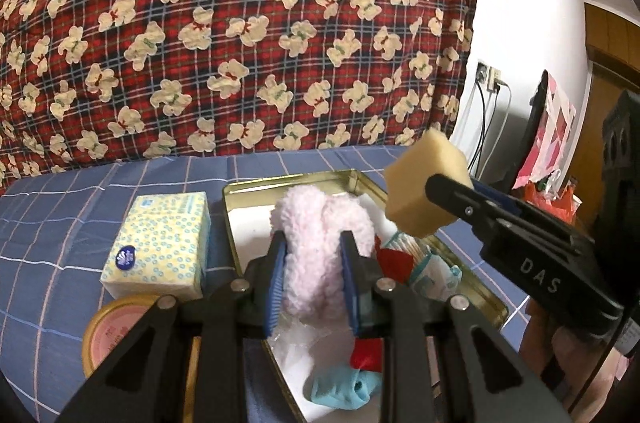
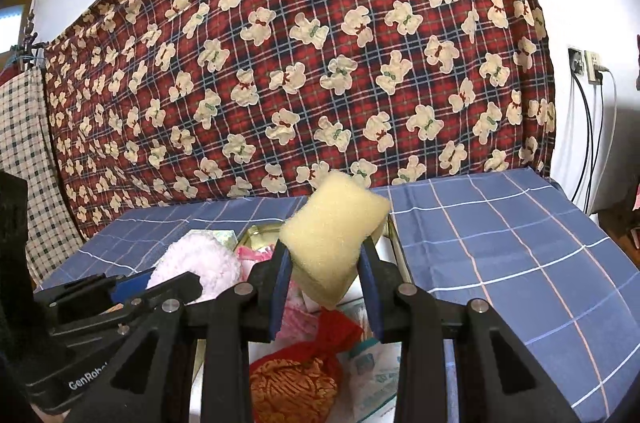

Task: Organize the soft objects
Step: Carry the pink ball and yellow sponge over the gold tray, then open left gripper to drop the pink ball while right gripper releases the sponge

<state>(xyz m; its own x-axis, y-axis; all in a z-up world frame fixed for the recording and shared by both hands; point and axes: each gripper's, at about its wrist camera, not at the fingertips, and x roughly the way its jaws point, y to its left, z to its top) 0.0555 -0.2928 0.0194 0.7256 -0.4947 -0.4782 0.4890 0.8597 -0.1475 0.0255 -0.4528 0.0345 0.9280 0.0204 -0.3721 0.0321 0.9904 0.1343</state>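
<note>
My left gripper [image 1: 313,265] is shut on a fluffy pink plush [image 1: 320,247] and holds it over the open metal tin [image 1: 472,287]. My right gripper [image 2: 326,273] is shut on a pale yellow sponge [image 2: 332,243], lifted above the tin's right side; the sponge also shows in the left wrist view [image 1: 426,183]. The pink plush [image 2: 196,267] and left gripper show at the lower left of the right wrist view. In the tin lie a red pouch [image 2: 296,379], a light blue cloth [image 1: 344,385] and small packets [image 1: 434,269].
A yellow dotted tissue pack [image 1: 160,247] lies left of the tin, with a round pink-lidded container [image 1: 116,335] in front of it. All sit on a blue checked sheet [image 2: 500,255]. A red bear-print blanket [image 1: 240,23] rises behind. Cables and a wall socket [image 1: 490,79] are at the right.
</note>
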